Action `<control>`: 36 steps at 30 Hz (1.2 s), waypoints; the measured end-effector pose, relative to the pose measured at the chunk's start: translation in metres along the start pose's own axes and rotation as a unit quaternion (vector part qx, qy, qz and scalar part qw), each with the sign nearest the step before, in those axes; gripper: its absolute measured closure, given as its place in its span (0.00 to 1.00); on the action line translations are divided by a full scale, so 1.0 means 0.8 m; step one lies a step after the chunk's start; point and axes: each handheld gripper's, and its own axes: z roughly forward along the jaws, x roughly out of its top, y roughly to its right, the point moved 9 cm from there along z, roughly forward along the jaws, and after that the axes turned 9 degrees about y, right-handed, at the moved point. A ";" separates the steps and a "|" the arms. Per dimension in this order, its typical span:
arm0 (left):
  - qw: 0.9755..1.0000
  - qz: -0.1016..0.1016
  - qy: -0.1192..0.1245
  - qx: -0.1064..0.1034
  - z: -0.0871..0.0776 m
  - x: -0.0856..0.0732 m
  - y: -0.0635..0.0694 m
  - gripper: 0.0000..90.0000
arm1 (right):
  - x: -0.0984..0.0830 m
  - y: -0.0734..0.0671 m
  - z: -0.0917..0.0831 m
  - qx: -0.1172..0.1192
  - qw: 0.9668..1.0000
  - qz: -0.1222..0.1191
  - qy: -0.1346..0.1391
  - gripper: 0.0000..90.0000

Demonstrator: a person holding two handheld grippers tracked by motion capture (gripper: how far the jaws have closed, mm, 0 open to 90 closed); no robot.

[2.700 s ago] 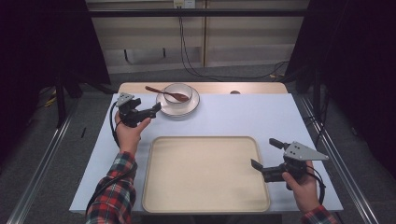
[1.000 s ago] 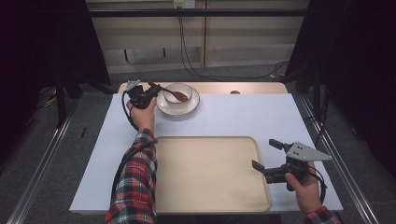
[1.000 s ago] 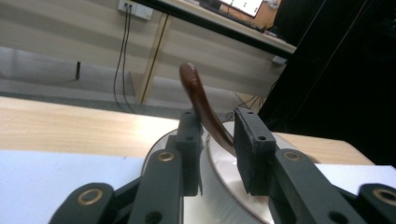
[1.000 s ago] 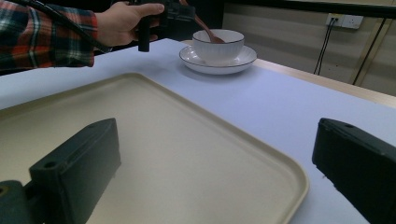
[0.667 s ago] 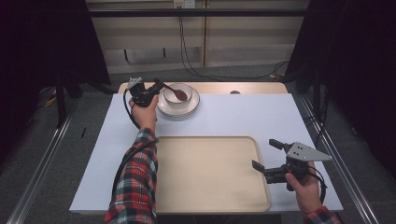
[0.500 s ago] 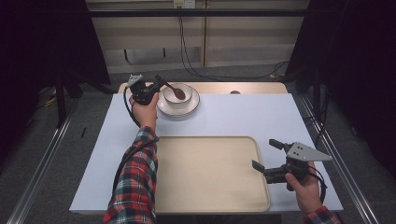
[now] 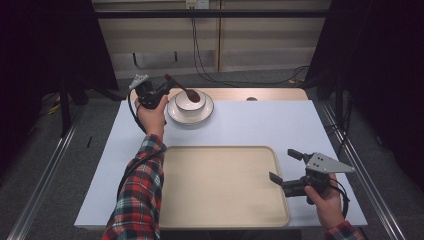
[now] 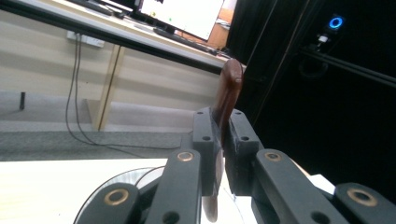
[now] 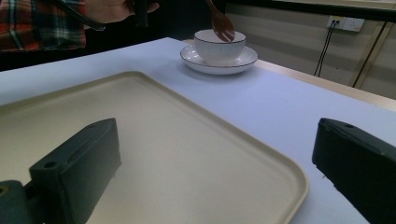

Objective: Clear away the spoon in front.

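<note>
The left gripper (image 7: pixel 161 91) is clamping the handle of a brown wooden spoon (image 7: pixel 186 91), its jaws closed on the shaft as the left gripper view shows, and is holding the spoon tilted so that its bowl end is hanging just over the white bowl (image 7: pixel 190 100). That bowl is sitting on a white saucer (image 7: pixel 176 115) at the far edge of the table (image 7: pixel 260 125), well beyond the beige tray (image 7: pixel 220 185). The spoon is probably light and stiff, with a smooth finish that could twist between the pads, so a hold near the middle of the handle looks soundest. The bowl and saucer are likely ceramic, heavier and breakable. The right gripper (image 7: pixel 286 169) is resting over the near right corner of the tray, jaws spread and grasping nothing.
</note>
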 end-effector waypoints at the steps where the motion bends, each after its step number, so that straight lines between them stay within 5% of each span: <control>1: 1.000 0.000 -0.002 -0.012 -0.003 0.004 0.004 0.93 | 0.000 0.001 0.000 -0.003 1.000 -0.002 0.000 0.01; 14: 0.999 -0.003 -0.021 -0.050 -0.025 0.020 0.022 0.93 | -0.003 0.001 0.002 -0.002 1.000 -0.005 -0.004 0.01; 23: 0.995 -0.003 -0.055 -0.083 -0.047 0.022 0.033 0.93 | -0.003 0.000 0.003 -0.005 1.000 -0.006 -0.006 0.01; 36: 0.990 -0.021 -0.073 -0.115 -0.073 0.019 0.043 0.94 | -0.004 0.000 0.004 -0.001 1.000 -0.007 -0.006 0.01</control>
